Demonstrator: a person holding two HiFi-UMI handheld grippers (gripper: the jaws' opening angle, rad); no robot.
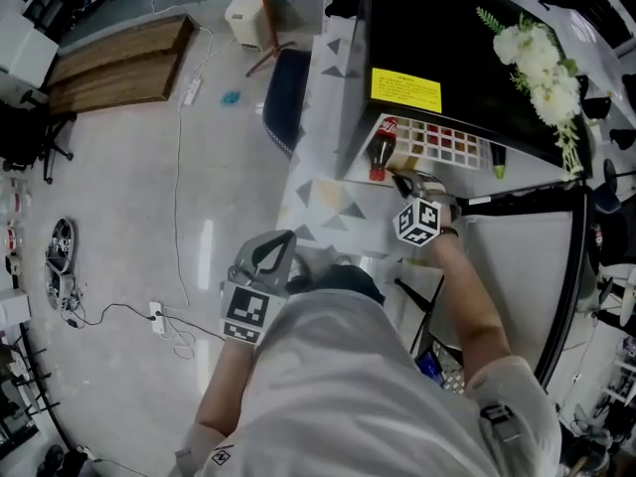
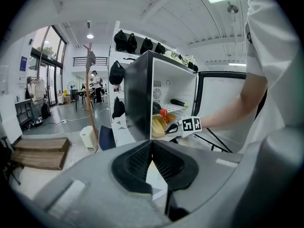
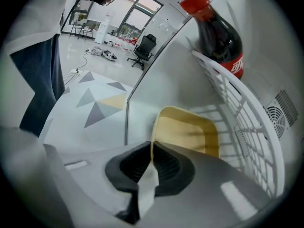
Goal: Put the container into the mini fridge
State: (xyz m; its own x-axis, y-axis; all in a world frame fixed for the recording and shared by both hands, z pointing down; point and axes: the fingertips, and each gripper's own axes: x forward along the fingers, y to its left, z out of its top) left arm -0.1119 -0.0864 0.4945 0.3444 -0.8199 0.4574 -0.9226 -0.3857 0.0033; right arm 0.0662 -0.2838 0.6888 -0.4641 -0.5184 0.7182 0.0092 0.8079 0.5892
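Note:
The black mini fridge stands open on a table, its door swung to the right. In the right gripper view a yellow container lies on the fridge floor under the white wire shelf. My right gripper is shut on the container's near rim. A cola bottle lies on that shelf. In the head view the right gripper reaches into the fridge mouth. My left gripper hangs back at the table's edge, shut and holding nothing; from the left gripper view the container shows inside the fridge.
The table wears a cloth with triangles. White flowers lie on the fridge top. A dark chair and a coat stand are behind the table. A wooden platform and cables lie on the floor at left.

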